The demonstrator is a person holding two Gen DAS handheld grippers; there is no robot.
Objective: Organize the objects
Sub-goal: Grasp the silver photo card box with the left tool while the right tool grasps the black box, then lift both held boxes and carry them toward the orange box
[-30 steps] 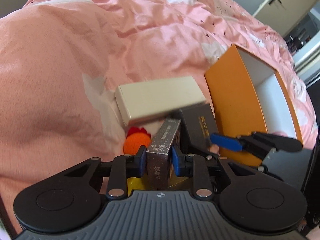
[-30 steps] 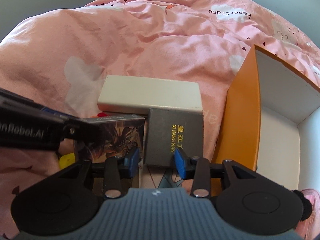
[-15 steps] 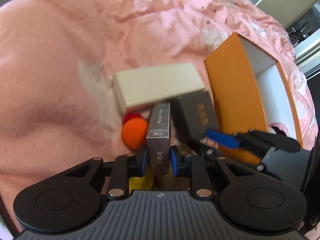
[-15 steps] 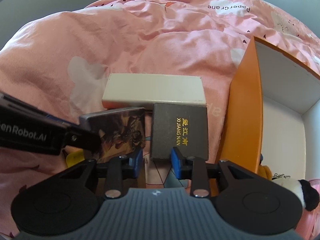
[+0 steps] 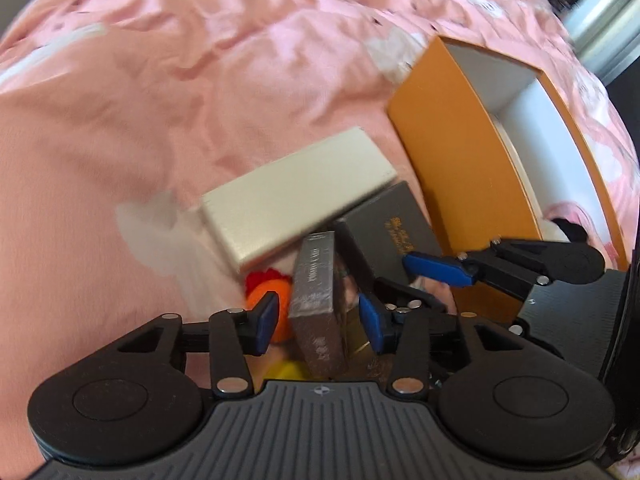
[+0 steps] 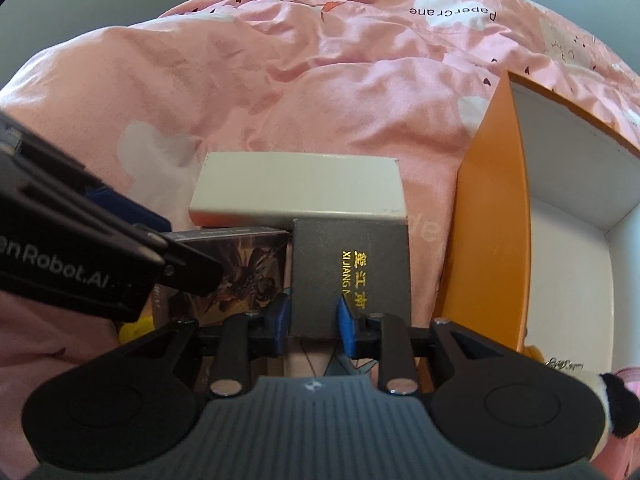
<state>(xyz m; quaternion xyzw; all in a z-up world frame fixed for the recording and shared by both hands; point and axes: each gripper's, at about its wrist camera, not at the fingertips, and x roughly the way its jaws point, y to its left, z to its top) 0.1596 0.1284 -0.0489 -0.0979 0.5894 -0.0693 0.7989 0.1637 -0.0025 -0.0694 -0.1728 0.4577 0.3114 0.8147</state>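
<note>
Two small boxes beside orange box (image 6: 492, 240): left gripper (image 5: 318, 320) opening, pads off silver-edged box (image 5: 316, 300); right gripper (image 6: 310, 322) opening, dark box (image 6: 352, 272) still pinched. Released box may topple.

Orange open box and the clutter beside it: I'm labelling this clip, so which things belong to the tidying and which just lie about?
Part of the job:
- orange open box with white inside
- dark grey box with gold lettering
- illustrated card box
- flat cream box
- orange knitted toy

Just there:
- pink printed duvet
</note>
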